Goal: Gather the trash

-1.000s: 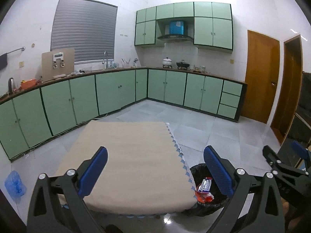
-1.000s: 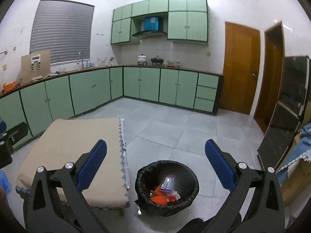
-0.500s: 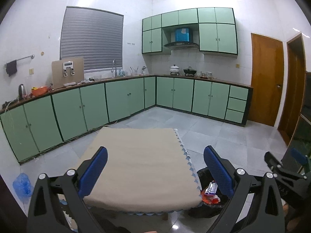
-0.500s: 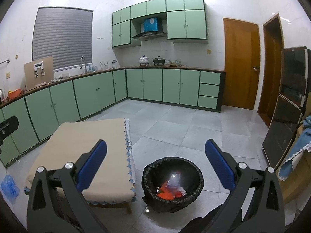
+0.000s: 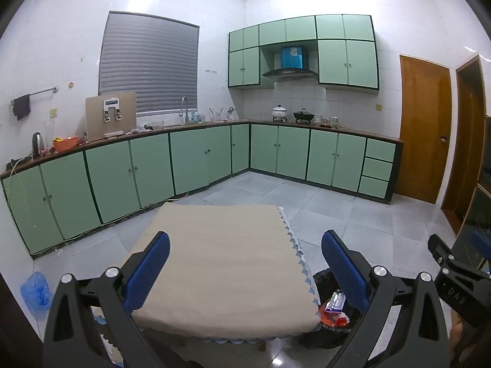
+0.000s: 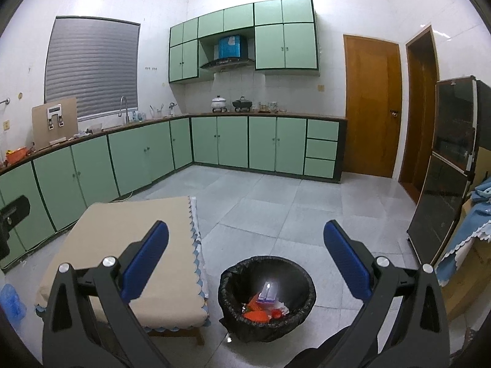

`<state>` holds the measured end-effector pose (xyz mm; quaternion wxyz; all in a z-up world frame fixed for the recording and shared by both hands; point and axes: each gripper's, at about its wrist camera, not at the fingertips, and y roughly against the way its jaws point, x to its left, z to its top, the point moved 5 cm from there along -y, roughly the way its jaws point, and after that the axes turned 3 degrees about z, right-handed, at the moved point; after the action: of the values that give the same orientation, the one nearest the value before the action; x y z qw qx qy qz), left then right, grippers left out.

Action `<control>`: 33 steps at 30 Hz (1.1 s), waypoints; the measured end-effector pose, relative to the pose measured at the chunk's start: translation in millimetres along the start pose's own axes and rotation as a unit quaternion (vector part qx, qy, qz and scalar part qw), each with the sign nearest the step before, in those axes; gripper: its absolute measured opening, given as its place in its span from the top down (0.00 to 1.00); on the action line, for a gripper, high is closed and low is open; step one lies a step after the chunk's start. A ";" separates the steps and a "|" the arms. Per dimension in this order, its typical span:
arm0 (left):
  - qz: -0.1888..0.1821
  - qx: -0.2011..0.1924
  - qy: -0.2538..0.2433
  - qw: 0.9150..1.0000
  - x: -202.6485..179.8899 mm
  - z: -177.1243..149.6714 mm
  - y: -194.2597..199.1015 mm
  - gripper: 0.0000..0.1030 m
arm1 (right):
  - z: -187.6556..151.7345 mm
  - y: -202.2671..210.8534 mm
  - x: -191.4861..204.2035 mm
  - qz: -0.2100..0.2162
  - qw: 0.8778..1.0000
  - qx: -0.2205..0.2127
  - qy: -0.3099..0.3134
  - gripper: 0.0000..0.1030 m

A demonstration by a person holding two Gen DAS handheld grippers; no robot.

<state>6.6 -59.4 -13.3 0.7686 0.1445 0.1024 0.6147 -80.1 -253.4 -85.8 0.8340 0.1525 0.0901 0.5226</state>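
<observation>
A: Bin-wise, where is the trash sitting?

B: Wrappers (image 6: pixel 266 302) are lying in the black-lined bin (image 6: pixel 228 279), just ahead of the right hand-held gripper (image 6: pixel 245 263), nearer it than the left hand-held gripper (image 5: pixel 244 265). Both are gaping wide, holding nothing. The cloth-covered worktop (image 5: pixel 227 251) beyond is showing nothing to collect.

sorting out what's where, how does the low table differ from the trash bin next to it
The low table is rectangular and covered by a beige cloth with a blue scalloped edge; the trash bin is round and lined with a black bag. The table top is bare, while the bin holds orange and white wrappers. The table looks broader than the bin. Both stand on the grey tiled floor, side by side.
</observation>
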 end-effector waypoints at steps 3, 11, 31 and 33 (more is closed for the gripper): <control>0.001 0.003 0.001 1.000 1.0 -2.6 -4.5 0.06 | 0.5 -3.4 0.4 0.000 1.000 0.004 -0.001 0.05; -0.001 0.003 0.001 1.000 2.2 -9.5 -6.5 0.06 | 3.2 -5.8 -3.1 -0.006 1.000 0.002 -0.011 0.05; 0.001 0.001 0.001 1.000 2.7 -5.6 -1.9 0.06 | 2.8 -5.1 -2.7 -0.007 1.000 -0.001 -0.011 0.05; 0.001 0.000 0.001 1.000 2.9 -6.1 -1.8 0.06 | 2.4 -5.3 -3.5 -0.007 1.000 -0.002 -0.010 0.05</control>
<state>7.0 -56.4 -19.6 0.7677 0.1441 0.1035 0.6158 -76.4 -259.1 -85.4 0.8389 0.1557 0.0816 0.5151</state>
